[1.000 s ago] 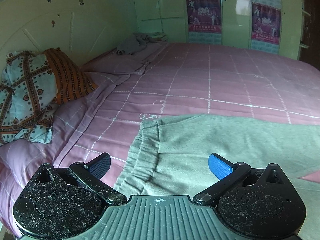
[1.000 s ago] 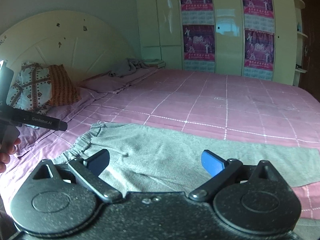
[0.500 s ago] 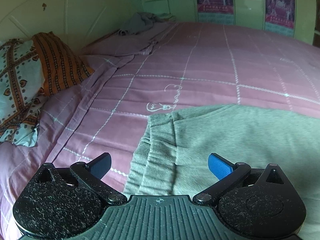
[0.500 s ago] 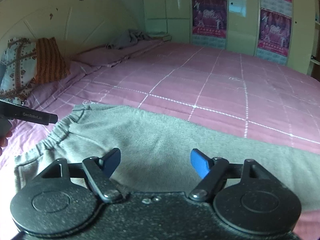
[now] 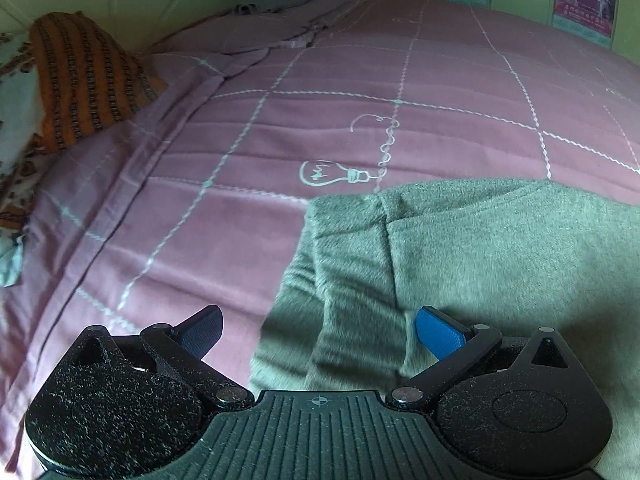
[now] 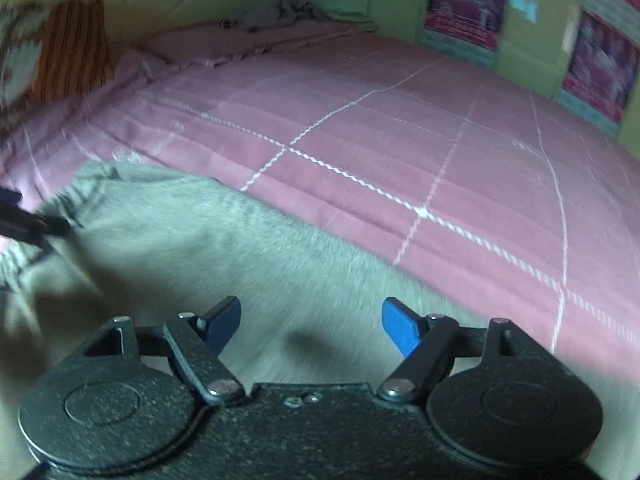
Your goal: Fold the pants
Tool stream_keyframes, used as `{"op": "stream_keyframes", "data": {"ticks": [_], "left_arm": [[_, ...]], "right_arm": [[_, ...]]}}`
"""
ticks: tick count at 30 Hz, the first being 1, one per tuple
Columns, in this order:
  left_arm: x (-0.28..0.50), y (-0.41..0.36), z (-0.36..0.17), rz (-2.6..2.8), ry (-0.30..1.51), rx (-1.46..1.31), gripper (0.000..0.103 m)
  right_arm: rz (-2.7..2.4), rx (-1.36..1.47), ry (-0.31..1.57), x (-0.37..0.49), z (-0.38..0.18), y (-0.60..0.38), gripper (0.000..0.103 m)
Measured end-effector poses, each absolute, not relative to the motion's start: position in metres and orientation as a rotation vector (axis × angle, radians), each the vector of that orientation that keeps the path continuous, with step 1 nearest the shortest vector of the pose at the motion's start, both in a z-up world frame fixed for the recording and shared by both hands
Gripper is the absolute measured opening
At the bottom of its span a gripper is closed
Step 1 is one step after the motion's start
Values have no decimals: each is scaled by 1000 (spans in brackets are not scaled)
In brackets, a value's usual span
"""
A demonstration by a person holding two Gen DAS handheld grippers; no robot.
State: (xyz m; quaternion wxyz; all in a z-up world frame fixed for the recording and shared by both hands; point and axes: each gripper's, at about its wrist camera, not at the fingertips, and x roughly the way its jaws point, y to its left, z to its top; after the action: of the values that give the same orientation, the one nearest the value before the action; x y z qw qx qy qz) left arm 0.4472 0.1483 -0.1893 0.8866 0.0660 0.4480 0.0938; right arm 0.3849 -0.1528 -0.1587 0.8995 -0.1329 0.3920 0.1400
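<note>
Pants (image 5: 500, 272) are lying flat on the pink bedsheet (image 5: 360, 80), waistband end at my 9 o'clock, legs running off toward 3. I'm bringing both grippers in low over them, nothing gripped yet. Left gripper (image 5: 318, 330) is spread wide, straddling the waistband corner: one pad over bare sheet, the other over fleece. Right gripper (image 6: 311, 326) has just been closing a bit but is standing well apart, only flat cloth below it, no pinch.

To do this well, I'm thinking: seat each lower finger under the near edge, pinch through every layer, lift both sides evenly so the fold line stays straight.

Fabric is reading as thick, grey-green brushed fleece, fuzzy nap, gathered elastic waistband (image 6: 86, 184), a seam ridge at 12 from the left gripper. It'll bunch, not slide. Sheet is smooth cotton-like with a white stitched grid and a small lightbulb motif (image 5: 332, 174).
</note>
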Motion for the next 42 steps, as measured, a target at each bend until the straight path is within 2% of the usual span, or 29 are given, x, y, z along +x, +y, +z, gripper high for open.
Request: {"op": "stream_keyframes", "data": {"ticks": [1,4,9,10,11,12,13,14,16,21,24,28,33,36,38,39,40,42], "left_arm": [[451,149,-192,188,939,130,103],[460,152,-201,141,953,76,81],[461,149,-209,141,945,50,74],[461,148,-209,138,945,53,71],[460,147,-209,136,943,53,66],[458,145,-210,133,944,48,64],[458,143,-210,134,944,53,62],[458,141,-210,138,946,58,59],[455,139,-208,145,954,47,54],[432,137,-184,155,916,60,38],[404,143,-161,128,877,62,38],[356,151,-133,84,859,66,38],[304,164,-135,69,944,43,38],[280,177,-146,52,1038,-32,38],[262,188,-147,54,1071,-120,45],[250,193,-148,54,1077,-164,64],[242,198,-146,61,1077,-199,76],[226,205,-143,69,1061,-250,78]], "right_arm": [[294,-288,816,394,-162,-151,77],[280,-277,826,420,-166,-151,78],[284,-311,883,453,-183,-151,81],[297,-300,879,454,-184,-153,78],[308,-289,880,454,-184,-154,75],[327,-277,882,452,-183,-155,55],[356,-269,883,450,-181,-154,26],[373,-273,886,446,-180,-151,18],[371,-320,875,434,-177,-145,10],[404,-314,762,376,-142,-141,8],[455,-342,695,319,-115,-140,7],[523,-344,699,243,-101,-143,7],[540,-295,804,180,-134,-133,7],[485,-255,885,175,-165,-128,18],[459,-209,897,171,-166,-129,20],[449,-173,890,169,-162,-131,20],[439,-132,883,167,-156,-136,23],[407,-77,880,164,-148,-145,28]]}}
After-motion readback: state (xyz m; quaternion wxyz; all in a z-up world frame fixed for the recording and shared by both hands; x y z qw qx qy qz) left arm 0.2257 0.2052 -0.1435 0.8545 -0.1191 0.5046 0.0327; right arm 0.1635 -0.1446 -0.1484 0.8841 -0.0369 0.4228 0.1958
